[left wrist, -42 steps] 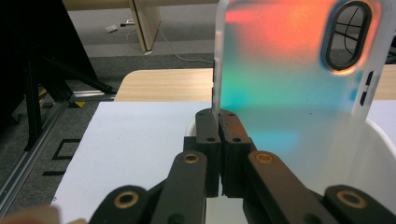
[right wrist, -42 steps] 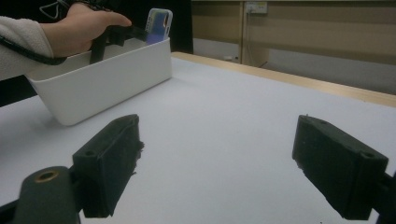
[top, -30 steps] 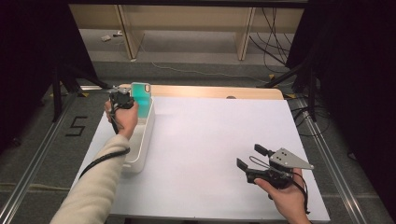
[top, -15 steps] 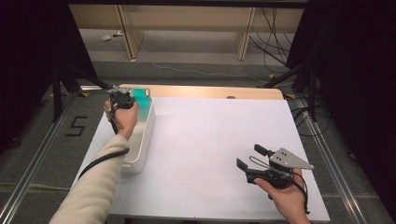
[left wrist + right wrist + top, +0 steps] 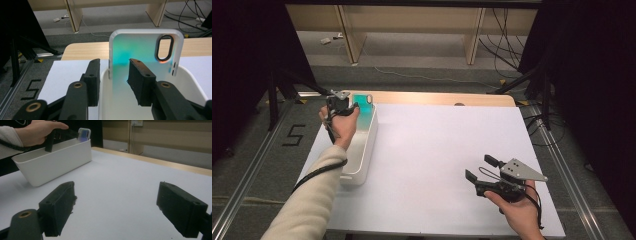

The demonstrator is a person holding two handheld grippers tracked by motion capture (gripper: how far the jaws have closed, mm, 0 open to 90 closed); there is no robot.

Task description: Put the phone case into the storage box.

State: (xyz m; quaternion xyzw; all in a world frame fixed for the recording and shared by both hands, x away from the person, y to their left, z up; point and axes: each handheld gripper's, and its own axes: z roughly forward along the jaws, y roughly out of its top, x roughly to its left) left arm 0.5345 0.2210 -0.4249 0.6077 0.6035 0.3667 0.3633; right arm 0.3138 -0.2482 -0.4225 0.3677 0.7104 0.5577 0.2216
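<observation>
A teal phone case (image 5: pixel 140 50) with a white rim and an oval camera hole stands upright at the far end of a white bin (image 5: pixel 192 82). My left gripper (image 5: pixel 113 67) hovers over that end of the bin (image 5: pixel 362 165). Its jaws have just been opening, and the case's left edge stands between them with neither pad pressing on it. In the high view the case (image 5: pixel 364 102) sits just beyond the left gripper (image 5: pixel 354 106). My right gripper (image 5: pixel 479 167) rests low over the table's front right, open, with nothing between its jaws (image 5: pixel 117 197).
The white tabletop (image 5: pixel 437 140) stretches between the bin and the right hand. A bare wooden strip (image 5: pixel 437 98) runs along the table's far edge. In the right gripper view the bin (image 5: pixel 55 162) and the other hand (image 5: pixel 37 131) stand at far left.
The teal case has sunk a little into the bin's far end. Both hands stay where they were.
</observation>
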